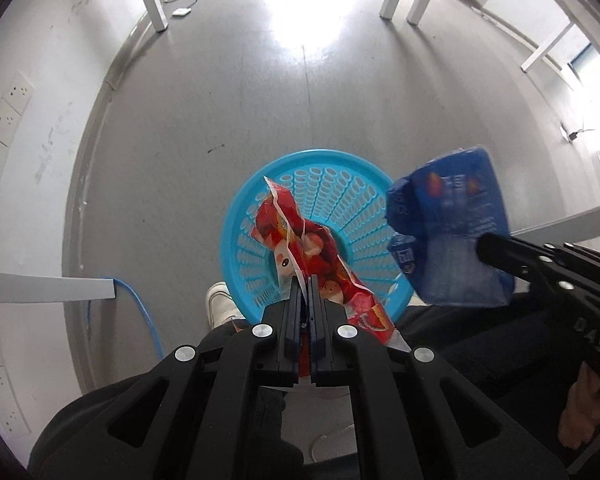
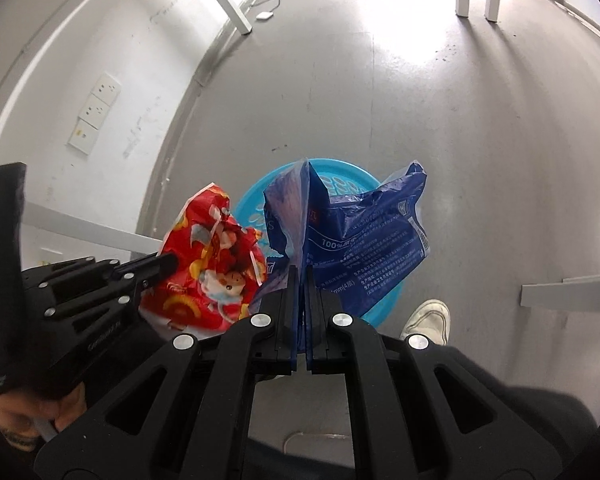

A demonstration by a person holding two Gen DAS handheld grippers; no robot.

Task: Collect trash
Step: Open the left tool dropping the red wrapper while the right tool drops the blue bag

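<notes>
Since both wrappers hang over the blue basket [image 1: 324, 184] on the floor, ready to drop: left gripper [image 1: 307, 280] pinched tight on red wrapper [image 1: 296, 236], right gripper [image 2: 300, 270] clamped on blue bag [image 2: 364, 236], pointing down.

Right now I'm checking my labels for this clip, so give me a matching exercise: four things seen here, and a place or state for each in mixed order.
Things:
1. red wrapper
2. blue package
3. basket
4. white shoe

States:
A. on the floor, beside the basket
B. clamped in the right gripper
C. on the floor below both grippers
D. clamped in the left gripper

Pairs: 1-D, 2-B, 3-C, 4-A
</notes>
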